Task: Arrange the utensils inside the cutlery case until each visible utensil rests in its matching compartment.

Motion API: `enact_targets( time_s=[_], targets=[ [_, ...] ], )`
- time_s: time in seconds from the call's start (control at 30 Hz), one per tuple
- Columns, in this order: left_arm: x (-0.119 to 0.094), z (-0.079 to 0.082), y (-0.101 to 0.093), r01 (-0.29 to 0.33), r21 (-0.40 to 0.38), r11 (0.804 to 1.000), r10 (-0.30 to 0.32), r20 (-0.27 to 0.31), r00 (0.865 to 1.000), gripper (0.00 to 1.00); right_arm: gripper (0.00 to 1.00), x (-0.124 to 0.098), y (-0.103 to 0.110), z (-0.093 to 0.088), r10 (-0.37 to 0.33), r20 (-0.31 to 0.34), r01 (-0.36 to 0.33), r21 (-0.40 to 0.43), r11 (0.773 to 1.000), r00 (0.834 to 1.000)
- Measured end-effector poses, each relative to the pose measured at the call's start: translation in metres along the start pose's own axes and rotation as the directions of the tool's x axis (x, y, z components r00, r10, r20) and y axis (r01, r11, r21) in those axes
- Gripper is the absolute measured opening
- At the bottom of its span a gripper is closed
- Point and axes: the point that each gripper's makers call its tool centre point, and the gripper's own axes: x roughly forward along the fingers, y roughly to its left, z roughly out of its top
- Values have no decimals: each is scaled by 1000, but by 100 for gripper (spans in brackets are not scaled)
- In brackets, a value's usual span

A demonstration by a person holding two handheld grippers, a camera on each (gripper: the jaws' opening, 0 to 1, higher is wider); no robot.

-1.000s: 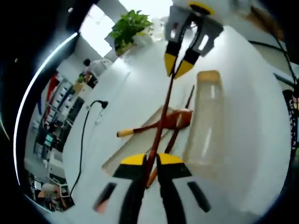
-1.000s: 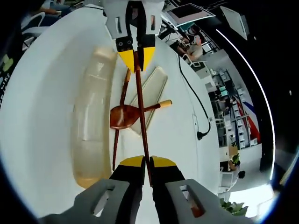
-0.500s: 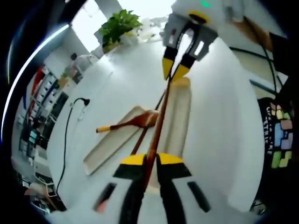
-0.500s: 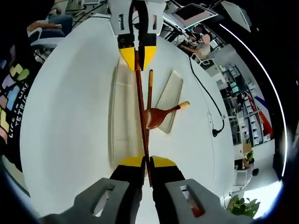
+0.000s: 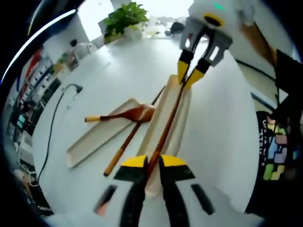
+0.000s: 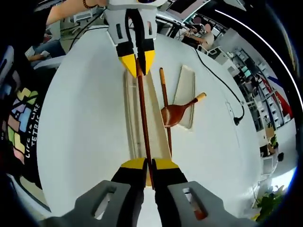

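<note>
Chopstick (image 5: 166, 130) pinched at both ends, held above the long case tray (image 5: 176, 124).

Left gripper (image 5: 152, 168) and right gripper (image 6: 145, 166) each clamp 1 end of the dark chopstick, which runs straight between their tips along the tray. Just beside the chopstick, to the left gripper's left, a second chopstick (image 5: 128, 144) lies on the white table (image 5: 227, 127), with the wooden spoon (image 5: 124, 114) across the case lid (image 5: 90, 142).

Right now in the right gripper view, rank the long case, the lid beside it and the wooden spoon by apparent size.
1. Long case, clearly largest, though it is nearer the camera.
2 and 3. The lid and wooden spoon look alike in extent; I won't rank them.
</note>
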Motion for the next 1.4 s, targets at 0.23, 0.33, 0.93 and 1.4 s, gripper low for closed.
enact_targets(
  time_s=[0.23, 0.33, 0.93, 1.4],
  targets=[
    [-2, -5, -2, 19, -39, 999, -19, 9, 1000, 10, 4, 2, 1, 2, 16, 22, -17, 27, 1000, 1000],
    [-4, -6, 0, 15, -46, 999, -14, 15, 1000, 10, 4, 3, 2, 4, 18, 17, -18, 27, 999, 1000],
    [3, -6, 6, -13, -43, 999, 12, -22, 1000, 10, 4, -3, -3, -8, 23, -59, -22, 13, 1000, 998],
    [4, -5, 11, -28, -28, 999, 27, -33, 999, 11, 4, -11, 0, -5, 24, -64, -24, -3, 1000, 998]
  ],
)
